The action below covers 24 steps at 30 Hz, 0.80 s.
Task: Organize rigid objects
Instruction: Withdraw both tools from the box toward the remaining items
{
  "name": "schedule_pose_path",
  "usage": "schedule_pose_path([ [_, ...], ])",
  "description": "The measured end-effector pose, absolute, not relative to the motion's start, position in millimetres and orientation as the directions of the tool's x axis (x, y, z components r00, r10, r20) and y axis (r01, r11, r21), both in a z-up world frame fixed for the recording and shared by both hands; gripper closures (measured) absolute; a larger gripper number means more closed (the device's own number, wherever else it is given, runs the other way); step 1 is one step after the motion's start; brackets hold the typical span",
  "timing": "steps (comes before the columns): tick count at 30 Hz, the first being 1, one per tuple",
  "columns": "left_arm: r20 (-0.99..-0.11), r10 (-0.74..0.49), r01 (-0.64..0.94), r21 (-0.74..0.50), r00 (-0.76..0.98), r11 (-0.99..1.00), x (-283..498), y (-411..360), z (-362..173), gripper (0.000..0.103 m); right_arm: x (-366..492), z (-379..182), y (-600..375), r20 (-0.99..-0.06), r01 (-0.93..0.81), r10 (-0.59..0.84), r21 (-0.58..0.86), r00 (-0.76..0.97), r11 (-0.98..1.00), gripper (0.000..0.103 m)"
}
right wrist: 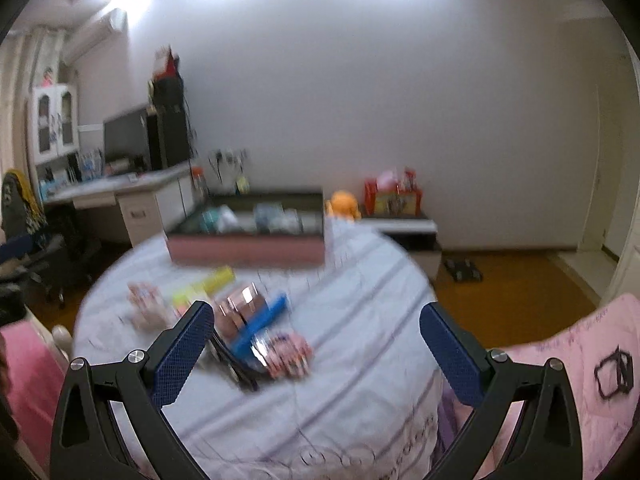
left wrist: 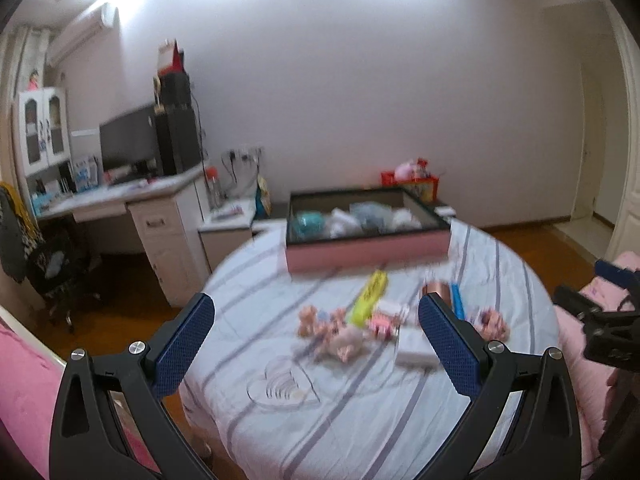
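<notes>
Honestly, with both the left gripper (left wrist: pixel 316 320) and right gripper (right wrist: pixel 316 326) spread wide and empty above the small jumbled toys and packets (left wrist: pixel 360 320) mid-frame, a hurried grab risks scattering them short of the pink-sided open box (left wrist: pixel 368 254).

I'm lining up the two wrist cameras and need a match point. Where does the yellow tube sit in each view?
Left wrist: yellow tube lies just right of centre, in front of the pink box.
Right wrist: yellow tube lies left of centre, below the pink box.
Shared landmark: the pink box on the striped bedsheet.
</notes>
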<state>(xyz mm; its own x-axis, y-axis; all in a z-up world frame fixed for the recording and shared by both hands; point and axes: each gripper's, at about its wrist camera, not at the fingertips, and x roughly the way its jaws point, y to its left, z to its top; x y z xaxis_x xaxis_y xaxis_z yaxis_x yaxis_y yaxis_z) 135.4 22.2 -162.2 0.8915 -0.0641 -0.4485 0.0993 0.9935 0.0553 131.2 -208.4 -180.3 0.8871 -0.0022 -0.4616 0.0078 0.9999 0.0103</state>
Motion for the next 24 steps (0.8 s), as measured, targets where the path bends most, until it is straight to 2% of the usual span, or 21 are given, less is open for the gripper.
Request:
schedule_pose_path([
  [6,-0.537,-0.049,0.105,0.074,0.842,0.992,151.6,23.1,-192.6,0.000,169.0,-236.7,-215.4,-0.611,-0.010,0.001,-0.012,0.792,1.000,0.000],
  [19,-0.621,-0.073,0.143,0.064,0.780,0.988,176.7,19.7,-221.3,0.000,220.8,-262.0,-210.3,-0.703,-0.135,0.129,0.047,0.699,0.990,0.002],
  [20,-0.626,-0.072,0.142,0.062,0.776,0.988,178.5,20.2,-222.9,0.000,222.4,-262.1,-213.4,-0.703,-0.130,0.137,0.064,0.698,0.989,0.005],
  [21,-0.631,-0.069,0.138,0.061,0.773,0.989,180.6,21.5,-224.3,0.000,223.5,-261.8,-216.9,-0.701,-0.119,0.137,0.075,0.700,0.990,0.013],
  [22,-0.635,-0.065,0.132,0.059,0.770,0.989,182.8,22.7,-226.2,0.000,222.9,-260.2,-221.0,-0.693,-0.106,0.131,0.080,0.709,0.991,0.027],
  [24,-0.643,-0.065,0.120,0.043,0.763,0.992,188.4,27.2,-229.1,0.000,224.9,-257.0,-225.9,-0.685,-0.078,0.107,0.074,0.720,0.994,0.048],
])
